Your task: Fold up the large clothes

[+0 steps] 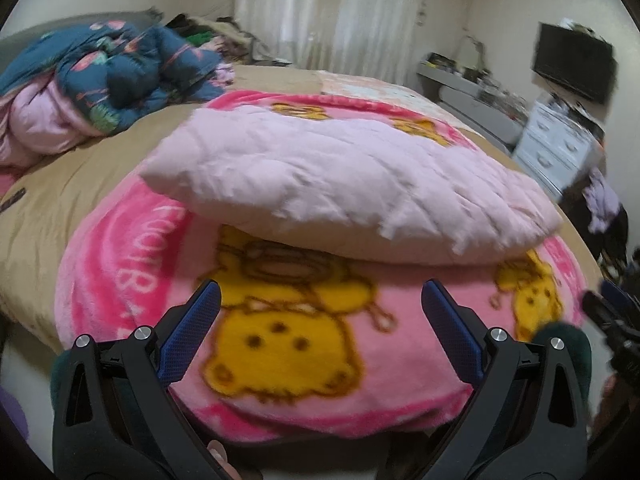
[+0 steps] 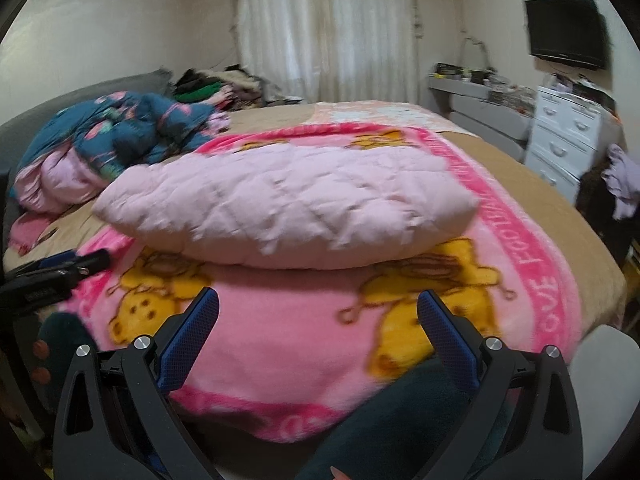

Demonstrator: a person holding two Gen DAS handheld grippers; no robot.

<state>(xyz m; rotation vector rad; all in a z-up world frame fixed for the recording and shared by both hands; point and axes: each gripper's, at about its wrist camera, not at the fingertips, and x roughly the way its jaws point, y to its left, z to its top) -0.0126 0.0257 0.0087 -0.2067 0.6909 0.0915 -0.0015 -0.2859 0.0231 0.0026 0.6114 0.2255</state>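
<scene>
Tongs on both sides, left tongs (image 1: 320,300) and right tongs (image 2: 318,308), gape empty above the pink blanket (image 1: 288,320) bearing a folded quilted garment (image 1: 340,184).

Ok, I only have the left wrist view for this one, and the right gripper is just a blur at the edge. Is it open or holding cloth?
Observer: The right gripper is open and empty, pointing over the near part of the pink cartoon blanket.
Operator: Does the pale pink quilted piece hang off the blanket's right side?
Observer: No. Its right end stops at the blanket's dark pink border and rests on the blanket.
Operator: Can you read that right border?
Observer: Partly. The white lettering nearest the gripper reads "LOVE"; further along it is too blurred to read.
</scene>
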